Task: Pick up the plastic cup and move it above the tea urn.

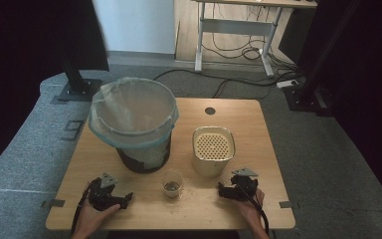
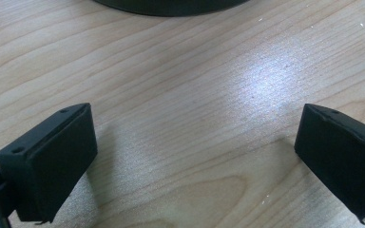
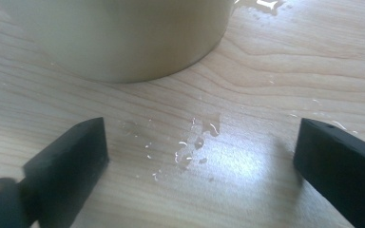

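A clear glass cup (image 1: 172, 184) with a dark residue at its bottom stands near the table's front edge. Left of it my left gripper (image 1: 125, 200) rests on the wood, held by a hand. In the left gripper view this gripper (image 2: 195, 156) is open wide, with only bare wood between the jaws. A cream container (image 1: 213, 151) with a perforated top stands right of the cup. My right gripper (image 1: 222, 190) lies just in front of that container, also in a hand. The right gripper view has it (image 3: 202, 156) open over small water drops (image 3: 195, 142), the container's wall (image 3: 123, 38) just ahead.
A black bin lined with a pale translucent bag (image 1: 132, 119) stands at the table's back left; its dark base (image 2: 171, 4) is ahead of the left jaws. The wooden table (image 1: 258, 129) has a round cable hole (image 1: 210, 110) at the back. A desk frame and cables lie beyond.
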The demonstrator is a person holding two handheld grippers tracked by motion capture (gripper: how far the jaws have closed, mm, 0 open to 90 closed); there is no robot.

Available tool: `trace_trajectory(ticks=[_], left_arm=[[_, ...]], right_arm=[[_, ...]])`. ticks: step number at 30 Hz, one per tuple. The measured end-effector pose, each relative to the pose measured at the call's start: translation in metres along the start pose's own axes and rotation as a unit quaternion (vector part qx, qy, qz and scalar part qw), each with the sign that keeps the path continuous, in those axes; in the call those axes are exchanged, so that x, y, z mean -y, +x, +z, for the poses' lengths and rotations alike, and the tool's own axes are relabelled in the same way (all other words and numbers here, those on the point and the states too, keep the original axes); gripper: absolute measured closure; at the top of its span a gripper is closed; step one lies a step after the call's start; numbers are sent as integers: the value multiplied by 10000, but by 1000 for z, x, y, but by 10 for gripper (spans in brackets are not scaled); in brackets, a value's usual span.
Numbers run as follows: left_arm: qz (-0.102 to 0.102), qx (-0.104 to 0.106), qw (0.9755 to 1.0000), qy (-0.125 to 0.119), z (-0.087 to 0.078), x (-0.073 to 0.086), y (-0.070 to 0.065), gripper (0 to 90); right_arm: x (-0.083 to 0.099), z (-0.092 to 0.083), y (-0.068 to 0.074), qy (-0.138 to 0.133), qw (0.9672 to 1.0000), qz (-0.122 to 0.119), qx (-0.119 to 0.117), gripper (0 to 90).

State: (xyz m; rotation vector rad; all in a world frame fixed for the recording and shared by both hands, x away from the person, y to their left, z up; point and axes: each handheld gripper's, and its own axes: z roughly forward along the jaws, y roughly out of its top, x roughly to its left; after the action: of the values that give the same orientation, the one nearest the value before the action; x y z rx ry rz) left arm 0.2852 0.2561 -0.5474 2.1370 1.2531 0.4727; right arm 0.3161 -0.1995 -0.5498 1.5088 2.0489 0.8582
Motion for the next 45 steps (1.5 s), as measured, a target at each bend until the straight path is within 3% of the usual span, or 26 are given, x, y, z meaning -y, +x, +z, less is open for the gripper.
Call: trace_trajectory(ticks=[5,7,8,9,10,11,12,16,17,19,20,23,25,31,36,40,45], left_arm=[[-24,-161,9998,-96,-2,1,0,21],[-85,-164,9998,-113,-3,2,2,27],[-103,-161,9997,-124,-3,2,2,33],[-116,-149,9997,-132,-3,2,2,33],[-113,-135,9997,-139,-3,2,2,38],[-96,-118,9998,-129,-4,2,1,39],[-81,-99,9998,-119,-4,3,1,39],[-38,-47,9999,-107,-4,3,0,42],[-49,-34,9999,-112,-4,3,0,42],[-45,-12,10000,-82,-3,2,-1,49],[-41,-15,10000,-59,-2,2,-1,49],[-30,-27,10000,-83,-2,2,-3,55],[-43,-16,10000,-80,-3,3,-3,57],[-57,-10,9999,-90,-4,3,-2,66],[-51,-14,9999,-105,-4,3,-2,78],[-56,-11,9999,-105,-4,4,-2,79],[-82,-25,9999,-108,-4,3,-2,87]], right_arm=[[0,-22,12,-710,9969,-169,-308,115],[1,-30,23,-958,9936,-271,-528,129],[0,-37,35,-1171,9894,-447,-734,137],[0,-37,35,-1171,9894,-447,-734,137],[-1,-41,49,-1312,9845,-574,-1010,151],[-2,-43,55,-1353,9820,-662,-1141,155],[-2,-43,55,-1353,9820,-662,-1141,155],[-4,-38,87,-1383,9712,-907,-1716,177],[-4,-38,87,-1383,9712,-907,-1716,177],[-2,-31,106,-1363,9663,-1052,-1916,192],[-2,-31,106,-1363,9663,-1052,-1916,192],[-3,-25,122,-1370,9603,-1167,-2131,194],[-6,-21,133,-1414,9563,-1264,-2226,194],[-21,4,155,-1432,9488,-1327,-2483,250],[-25,8,158,-1542,9491,-1446,-2334,360],[-29,-1,149,-1660,9480,-1358,-2350,381],[-42,-32,132,-2026,9409,-1221,-2425,386]])
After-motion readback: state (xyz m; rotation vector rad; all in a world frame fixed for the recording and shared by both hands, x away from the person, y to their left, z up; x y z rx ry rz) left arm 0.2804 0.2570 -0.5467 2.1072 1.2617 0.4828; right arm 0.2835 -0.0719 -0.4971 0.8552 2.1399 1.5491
